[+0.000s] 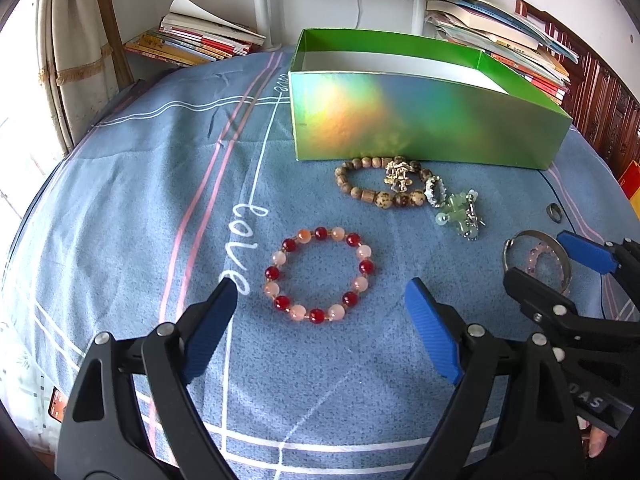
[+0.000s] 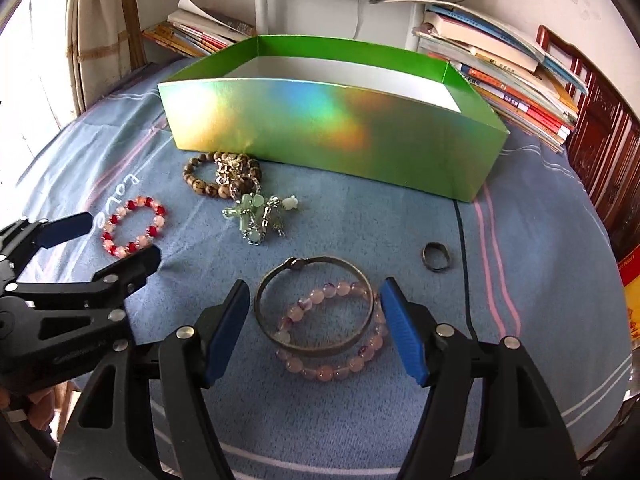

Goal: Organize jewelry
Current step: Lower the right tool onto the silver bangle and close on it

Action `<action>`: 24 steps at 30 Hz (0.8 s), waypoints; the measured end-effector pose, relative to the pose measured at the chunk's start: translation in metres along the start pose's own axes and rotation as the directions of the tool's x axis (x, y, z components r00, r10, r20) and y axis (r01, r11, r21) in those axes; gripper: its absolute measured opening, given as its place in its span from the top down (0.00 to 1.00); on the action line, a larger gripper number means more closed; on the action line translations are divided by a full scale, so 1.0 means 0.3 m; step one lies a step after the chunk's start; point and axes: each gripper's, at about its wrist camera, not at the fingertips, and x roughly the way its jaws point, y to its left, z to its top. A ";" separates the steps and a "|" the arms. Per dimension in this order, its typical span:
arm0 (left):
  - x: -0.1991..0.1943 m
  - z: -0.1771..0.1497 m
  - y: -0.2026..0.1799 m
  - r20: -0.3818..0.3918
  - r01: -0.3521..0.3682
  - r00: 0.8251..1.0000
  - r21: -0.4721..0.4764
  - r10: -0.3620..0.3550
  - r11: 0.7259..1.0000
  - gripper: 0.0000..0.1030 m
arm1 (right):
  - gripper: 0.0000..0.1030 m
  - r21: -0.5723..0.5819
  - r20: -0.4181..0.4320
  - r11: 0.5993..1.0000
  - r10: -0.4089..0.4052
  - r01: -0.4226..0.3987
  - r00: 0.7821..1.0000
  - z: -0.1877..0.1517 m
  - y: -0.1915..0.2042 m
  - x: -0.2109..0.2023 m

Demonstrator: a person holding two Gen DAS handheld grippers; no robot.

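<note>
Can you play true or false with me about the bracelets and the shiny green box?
1. The green box has its lid off. True.
2. The red and pink bead bracelet is inside the box. False: it lies on the blue cloth, in front of the left gripper.
3. The metal bangle lies over the pale pink bead bracelet. True.
4. The right gripper squeezes the bangle tight. False: its jaws stand open on both sides of it.
5. The small dark ring sits on top of the brown bead bracelet. False: it lies alone on the cloth, far from it.
</note>
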 end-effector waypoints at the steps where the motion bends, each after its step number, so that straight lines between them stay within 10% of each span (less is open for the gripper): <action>1: 0.001 -0.001 0.001 0.000 -0.004 1.000 0.000 0.004 1.000 0.17 | 0.37 -0.008 0.002 1.000 -0.005 0.005 1.000 0.000 0.004 0.001; 24: 0.032 0.019 0.062 -0.018 0.007 1.000 -0.058 -0.008 0.998 0.17 | 0.41 0.219 0.013 0.976 -0.022 0.019 1.000 -0.063 -0.225 -0.043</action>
